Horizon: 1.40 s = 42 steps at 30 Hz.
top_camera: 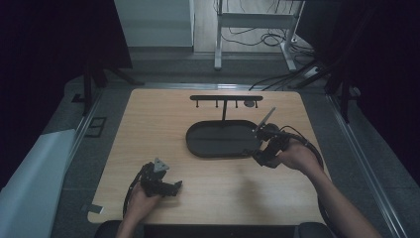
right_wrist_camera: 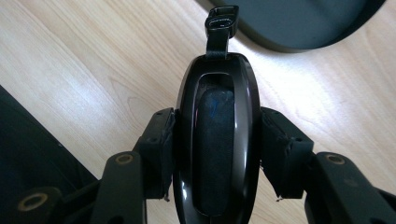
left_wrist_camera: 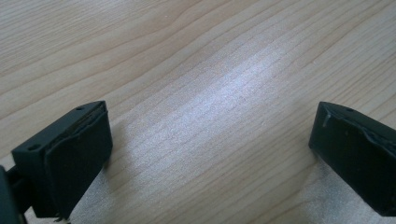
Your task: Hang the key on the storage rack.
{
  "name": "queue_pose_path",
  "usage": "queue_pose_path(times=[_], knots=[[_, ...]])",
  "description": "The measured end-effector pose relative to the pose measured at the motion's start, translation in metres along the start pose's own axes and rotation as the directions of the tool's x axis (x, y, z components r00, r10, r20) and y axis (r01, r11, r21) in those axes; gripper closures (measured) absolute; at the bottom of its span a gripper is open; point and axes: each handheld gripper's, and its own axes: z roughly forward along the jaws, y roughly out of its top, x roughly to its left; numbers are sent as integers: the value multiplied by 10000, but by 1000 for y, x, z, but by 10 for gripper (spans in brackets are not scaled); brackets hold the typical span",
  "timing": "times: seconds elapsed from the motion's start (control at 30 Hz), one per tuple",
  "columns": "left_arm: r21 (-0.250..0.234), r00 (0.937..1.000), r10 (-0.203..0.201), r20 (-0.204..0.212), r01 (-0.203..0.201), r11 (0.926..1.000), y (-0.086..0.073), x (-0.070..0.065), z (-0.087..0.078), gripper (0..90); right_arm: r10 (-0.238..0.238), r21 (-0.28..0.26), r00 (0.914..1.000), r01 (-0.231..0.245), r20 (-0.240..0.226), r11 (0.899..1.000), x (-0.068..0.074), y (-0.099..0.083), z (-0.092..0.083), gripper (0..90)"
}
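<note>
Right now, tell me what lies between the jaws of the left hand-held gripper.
Nothing but bare wooden table: the left gripper view shows the left hand-held gripper open, its jaws wide apart over plain wood grain.

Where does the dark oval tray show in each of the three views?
High view: the oval tray lies mid-table, below the hook rack.
Left gripper view: no tray, just wooden tabletop.
Right gripper view: top right corner, beyond the held glossy black object.
Shared landmark: the wooden tabletop.

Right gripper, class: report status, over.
Right gripper shut on glossy black oval case, beside the dark tray. Left gripper open over bare wood. Nothing in the way.
</note>
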Motion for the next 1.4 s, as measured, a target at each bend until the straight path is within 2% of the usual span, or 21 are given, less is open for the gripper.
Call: queue_pose_path(times=[0.37, 0.63, 0.73, 0.83, 1.07, 1.4], knots=[[-3, 10000, -2, -8, 2, 10000, 0, 0, 0, 0, 516, -369, 9985, -509, 198, 9980, -20, 14, -24, 493], [20, 10000, 6, 14, -6, 10000, 0, 0, 0, 0, 1068, -711, 9935, -1039, 389, 9921, -38, 27, -46, 493], [21, 10000, 10, 14, -10, 10000, 0, 0, 0, 0, 1108, -768, 9928, -1072, 451, 9913, -41, 30, -51, 494], [22, 10000, -11, 15, 11, 10000, 0, 0, 0, 0, 1415, -896, 9887, -1366, 498, 9866, -47, 33, -58, 494], [47, 10000, 16, 21, -16, 10000, 0, 0, 0, 0, 1533, -1052, 9874, -1484, 399, 9833, -52, 35, -67, 494], [45, 10000, 17, 24, -17, 10000, 0, 0, 0, 0, 1777, -1209, 9826, -1703, 534, 9780, -57, 39, -82, 494]])
